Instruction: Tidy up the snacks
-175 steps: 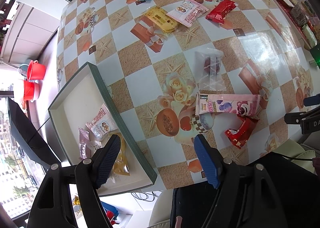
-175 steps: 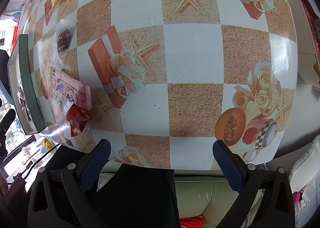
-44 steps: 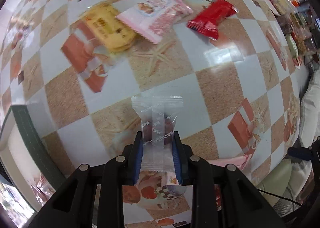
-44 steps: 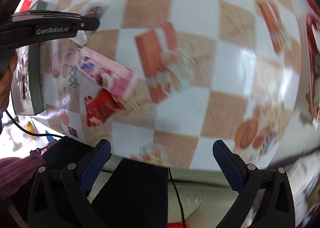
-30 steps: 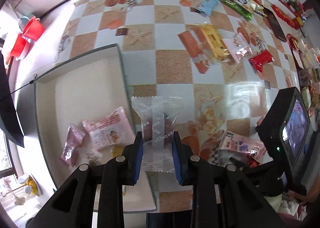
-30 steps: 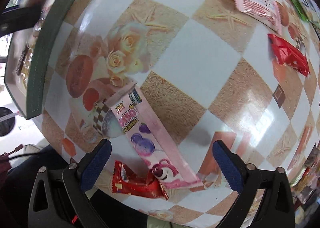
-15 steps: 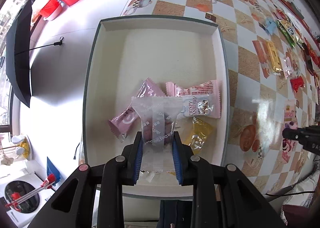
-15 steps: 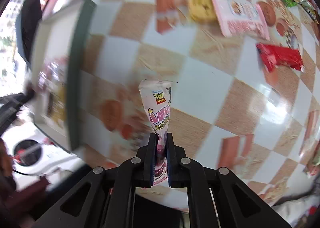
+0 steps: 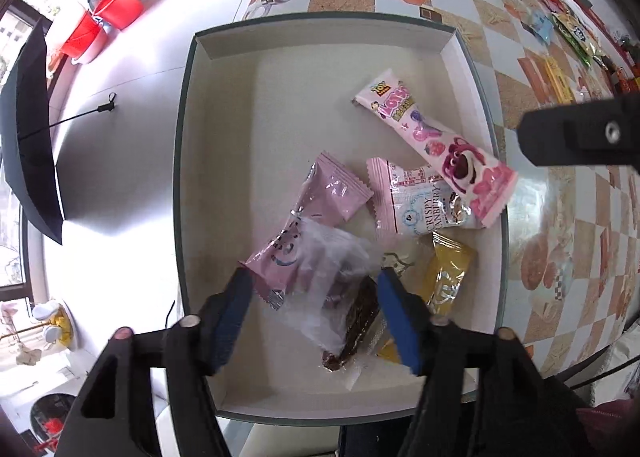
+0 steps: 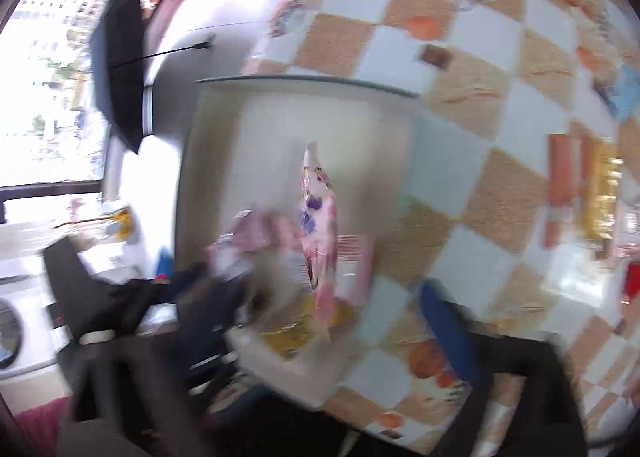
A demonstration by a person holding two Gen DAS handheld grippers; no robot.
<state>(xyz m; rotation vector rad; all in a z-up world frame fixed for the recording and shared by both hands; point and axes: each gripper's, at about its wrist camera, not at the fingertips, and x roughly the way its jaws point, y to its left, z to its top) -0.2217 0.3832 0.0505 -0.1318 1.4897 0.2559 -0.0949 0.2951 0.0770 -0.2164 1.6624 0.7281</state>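
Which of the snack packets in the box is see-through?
The clear packet with a dark brown bar inside, lying between the left gripper's open jaws. The other packets in the box are opaque pink, white or yellow.

Your left wrist camera looks almost straight down from close above the white box [image 9: 224,137], with the left tongs [image 9: 316,305] framing the bottom of the picture and the checkered table [image 9: 560,217] running off to the right; floor and a black umbrella [image 9: 28,129] fill the left side. Your right wrist camera sits a little farther off, tilted steeply down and heavily blurred, facing the same box [image 10: 248,125] from its table side. Both views share the box, the long pink snack pack [image 9: 432,141] [image 10: 320,225] in it, the umbrella [image 10: 120,69] and the table [image 10: 460,161] beyond the box.
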